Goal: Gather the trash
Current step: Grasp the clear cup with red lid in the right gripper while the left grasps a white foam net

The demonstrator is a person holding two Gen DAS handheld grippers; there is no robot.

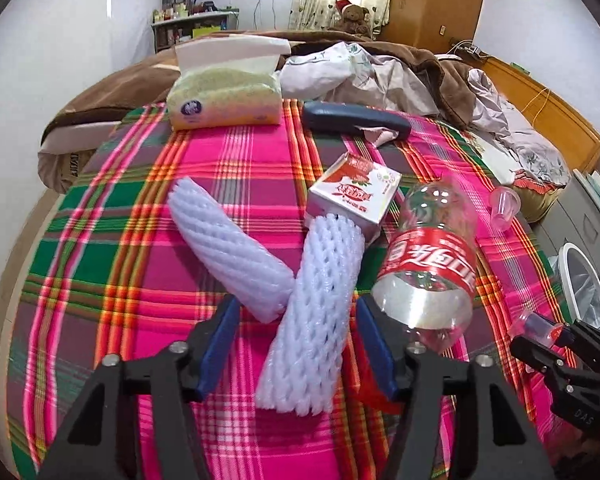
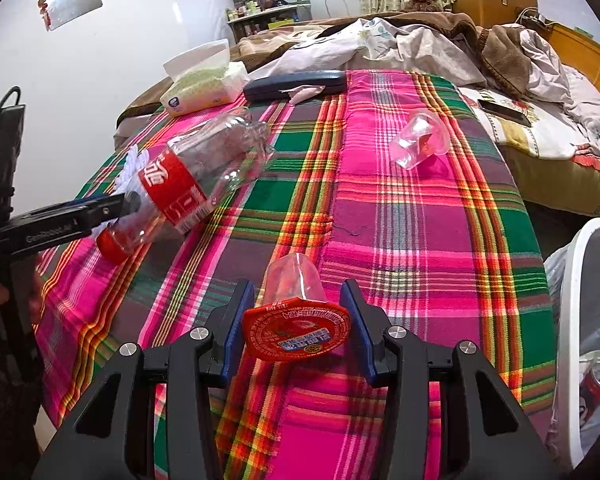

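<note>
On the plaid cloth [image 1: 140, 200], my left gripper [image 1: 298, 340] stands open astride a white foam net sleeve [image 1: 316, 312]. Its right pad is at the sleeve's edge and its left pad stands clear of it. A second foam sleeve [image 1: 228, 244] lies crossed to the left. My right gripper [image 2: 296, 320] is shut on a clear jelly cup with a red foil lid [image 2: 296, 328], low over the cloth. An empty cola bottle [image 1: 428, 256] lies on its side between the two grippers. Also lying there are a red-and-white carton [image 1: 352, 196] and an open pink-tinted cup [image 2: 420, 140].
A white bin [image 2: 580, 280] with a red can [image 2: 596, 384] inside stands off the bed's right edge. A tissue pack [image 1: 224, 96] and a dark blue case [image 1: 352, 120] lie at the cloth's far end. Rumpled bedding [image 1: 420, 72] is behind them.
</note>
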